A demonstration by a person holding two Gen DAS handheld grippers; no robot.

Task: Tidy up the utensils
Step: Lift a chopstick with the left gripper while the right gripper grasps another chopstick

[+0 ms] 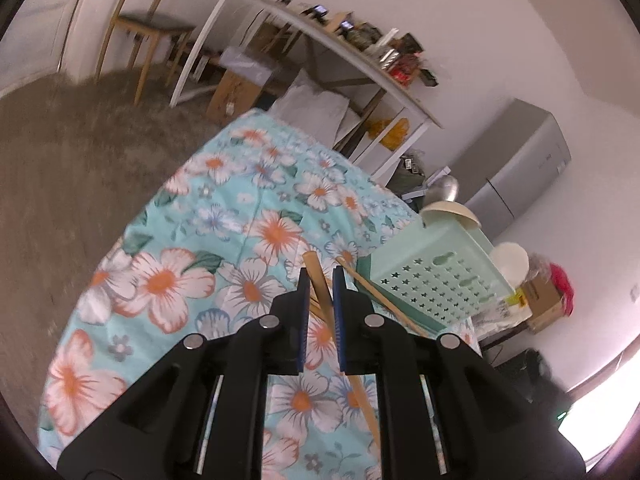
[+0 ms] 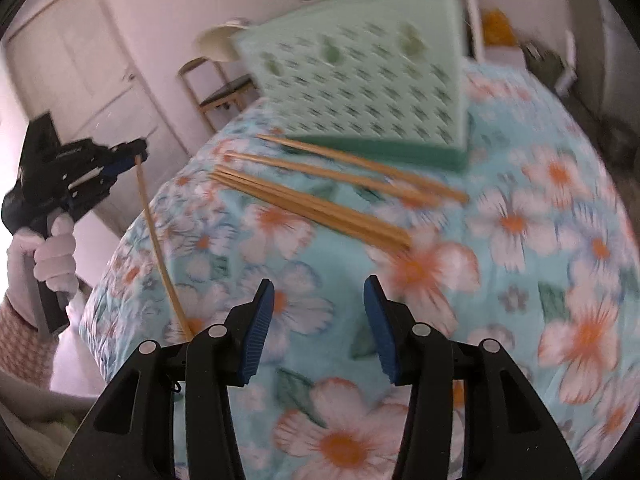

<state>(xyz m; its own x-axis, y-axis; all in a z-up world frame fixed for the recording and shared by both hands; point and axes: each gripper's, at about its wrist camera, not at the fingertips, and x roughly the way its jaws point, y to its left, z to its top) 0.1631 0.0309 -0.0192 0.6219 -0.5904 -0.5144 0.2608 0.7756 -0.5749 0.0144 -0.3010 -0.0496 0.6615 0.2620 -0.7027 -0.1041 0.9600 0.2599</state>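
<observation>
Chopstick (image 2: pixel 158 240), a slim pale-wood stick, is pinched near its top end by the left claw (image 1: pixel 321 280), whose blue ribbed pads (image 1: pixel 305 312) stand almost together on it. Seen from the right wrist, it hangs long-axis steeply down from that claw (image 2: pixel 134 156), its lower end reaching toward the flowered cloth (image 2: pixel 520 280) of the worktop, lifted clear or nearly so.

The relation that matters next, by judgement, is stick to holder: the mint-green perforated holder (image 1: pixel 436 280) stands just ahead and to the right of the left claw, its star-punched wall facing the camera, so the held stick would have to be carried up and over its rim and lowered end-first. The left hand (image 2: pixel 52 256), in a white glove, is the one already committed to that.

The remaining chopsticks (image 2: pixel 312 208) lie flat on the cloth in a loose bundle, with two singles beside it, long axes running diagonally from upper left to lower right, between the right claw (image 2: pixel 318 320) and the holder's dark green base (image 2: pixel 384 152). The right claw is open and empty, pads well apart, pointing down at the cloth short of the bundle, and is the nearer one to it.

The cloth looks soft and slightly puckered; thin round sticks on it may roll.
</observation>
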